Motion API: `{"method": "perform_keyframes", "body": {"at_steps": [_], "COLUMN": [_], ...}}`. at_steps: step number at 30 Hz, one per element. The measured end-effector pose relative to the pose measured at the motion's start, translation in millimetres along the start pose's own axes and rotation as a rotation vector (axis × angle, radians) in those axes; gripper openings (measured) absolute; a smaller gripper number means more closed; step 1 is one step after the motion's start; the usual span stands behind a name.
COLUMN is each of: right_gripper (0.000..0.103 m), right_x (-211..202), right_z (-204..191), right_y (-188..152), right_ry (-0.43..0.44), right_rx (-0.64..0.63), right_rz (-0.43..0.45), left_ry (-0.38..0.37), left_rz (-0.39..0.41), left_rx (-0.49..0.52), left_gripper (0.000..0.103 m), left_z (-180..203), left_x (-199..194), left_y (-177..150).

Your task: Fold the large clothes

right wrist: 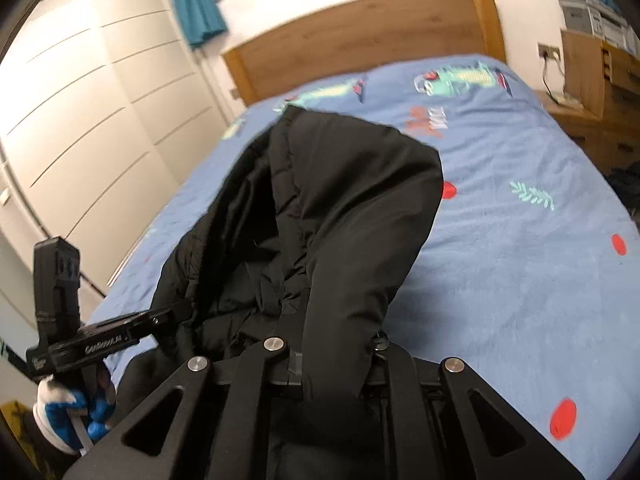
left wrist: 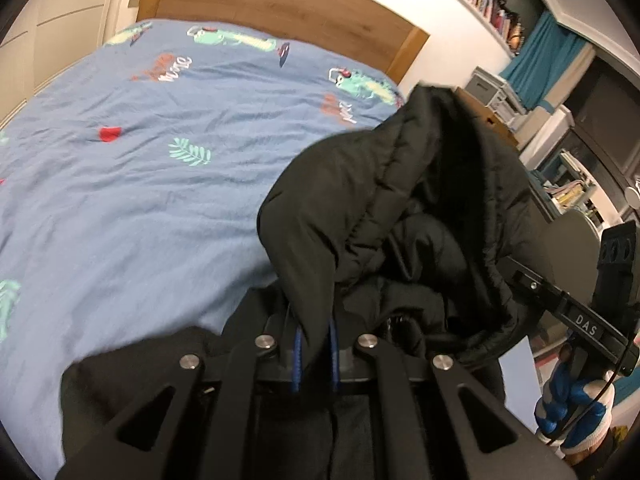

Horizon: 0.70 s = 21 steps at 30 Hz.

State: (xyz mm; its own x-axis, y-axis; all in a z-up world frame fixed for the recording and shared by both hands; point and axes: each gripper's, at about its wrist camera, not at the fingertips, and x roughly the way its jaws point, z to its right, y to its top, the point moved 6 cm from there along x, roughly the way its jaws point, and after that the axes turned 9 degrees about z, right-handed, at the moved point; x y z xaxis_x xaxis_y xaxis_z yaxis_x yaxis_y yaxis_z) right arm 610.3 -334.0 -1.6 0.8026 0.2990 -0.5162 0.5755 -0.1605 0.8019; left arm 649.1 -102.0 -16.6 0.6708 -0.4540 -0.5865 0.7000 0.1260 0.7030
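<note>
Both grippers are gripping the black jacket (left wrist: pixel 384 208) above the blue bedspread (left wrist: pixel 140 184): the left gripper (left wrist: pixel 314 344) and the right gripper (right wrist: pixel 336 360) each have their jaws pinched nearly closed on a thin fold. The puffy bulk is hanging heavy, so I'm guessing slick fabric could be slipping free, dropping in a heap.

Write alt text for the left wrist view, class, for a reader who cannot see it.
The left tool is shut on a black padded jacket, which hangs bunched above a bed with a blue patterned cover. At right, a gloved hand holds the right tool.
</note>
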Motion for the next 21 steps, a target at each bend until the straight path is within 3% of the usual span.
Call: {"method": "perform_keyframes", "body": {"at_steps": [5,10,14,21], "right_gripper": [0.011,0.011,0.014,0.014], "right_x": [-67,-138,-160,-153], "right_z": [-37,-71,-78,-57], "right_y": [-26,-73,-117,-171], "right_ry": [0.048,0.100,0.089,0.008], "right_rx": [-0.072,-0.065,-0.035,0.007], "right_rz": [0.048,0.098,0.065,-0.018], "left_ry": [-0.025,-0.041,-0.025,-0.011], "left_rz": [0.035,0.052,0.026,-0.002], "left_rx": [-0.001,-0.007,-0.032,-0.096], "left_gripper": [0.009,0.008,0.008,0.004], "left_z": [0,-11,-26,-46], "left_x": [-77,-151,-173,-177], "left_y": [-34,-91,-136,-186]}}
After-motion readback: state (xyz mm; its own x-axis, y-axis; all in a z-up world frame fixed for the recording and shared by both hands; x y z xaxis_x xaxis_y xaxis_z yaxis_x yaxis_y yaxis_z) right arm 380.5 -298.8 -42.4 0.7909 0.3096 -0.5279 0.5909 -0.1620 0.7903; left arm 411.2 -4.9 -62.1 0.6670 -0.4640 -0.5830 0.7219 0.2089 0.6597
